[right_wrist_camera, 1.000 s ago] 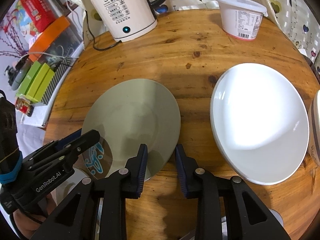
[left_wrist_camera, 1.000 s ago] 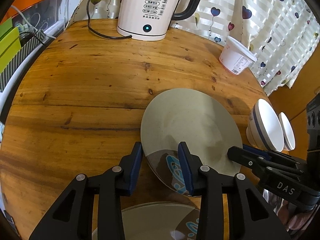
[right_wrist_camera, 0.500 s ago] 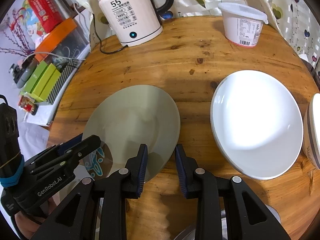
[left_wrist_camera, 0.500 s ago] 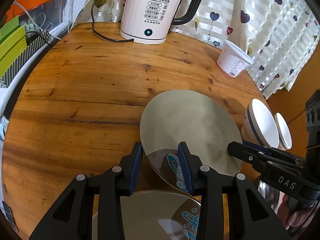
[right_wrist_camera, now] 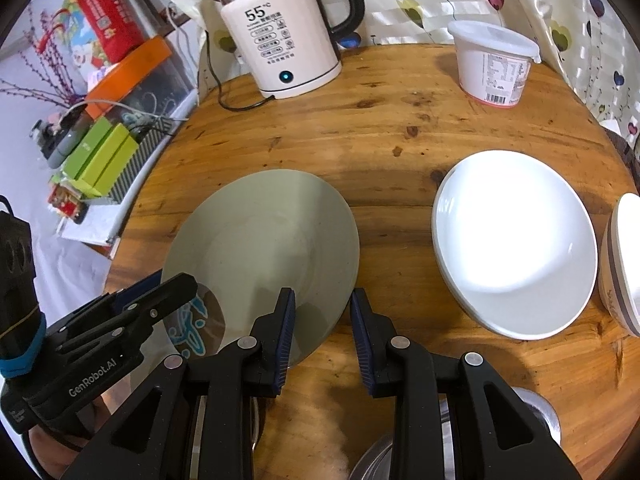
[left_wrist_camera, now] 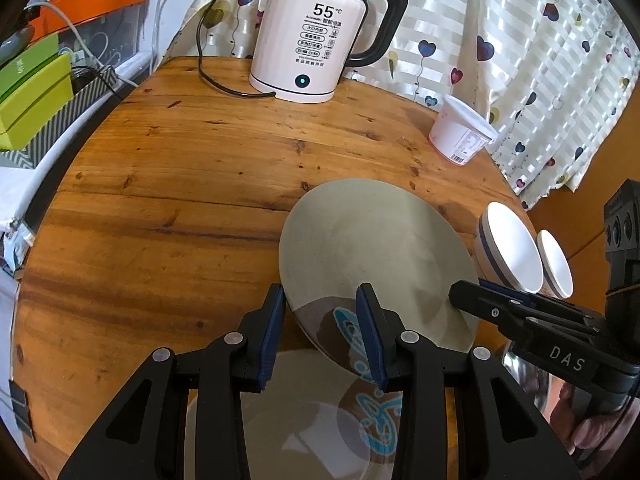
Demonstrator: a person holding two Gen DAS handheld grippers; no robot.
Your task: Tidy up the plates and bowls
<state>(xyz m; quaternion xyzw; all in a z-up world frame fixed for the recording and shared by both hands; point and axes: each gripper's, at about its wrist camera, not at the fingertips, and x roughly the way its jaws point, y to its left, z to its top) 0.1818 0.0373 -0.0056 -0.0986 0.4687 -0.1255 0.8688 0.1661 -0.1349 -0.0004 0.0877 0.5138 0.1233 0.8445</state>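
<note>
Three plates to count. A grey-green plate (left_wrist_camera: 372,248) hung tilted above the tabletop (left_wrist_camera: 180,200). Its near-left rim was pinched in the jaws of the left gripper (left_wrist_camera: 320,292), and its near-right rim was clamped by the jaws of the right gripper (right_wrist_camera: 322,300). So both pairs of jaws were grasping the same plate.

Directly beneath it lay a second grey-green plate (left_wrist_camera: 304,420), showing the same blue motif. The third, a white plate (right_wrist_camera: 516,240), sat flat to the right, well apart from the lifted one.

There were two bowls. A white striped bowl (left_wrist_camera: 508,256) and a smaller striped bowl (left_wrist_camera: 554,264) stood side by side at the tabletop's right edge, touching or nearly so, with only white insides showing.

At the back were one kettle (left_wrist_camera: 308,48), its panel reading 55, and one white tub (right_wrist_camera: 494,64). The tub's lid was on, so its contents were hidden.
</note>
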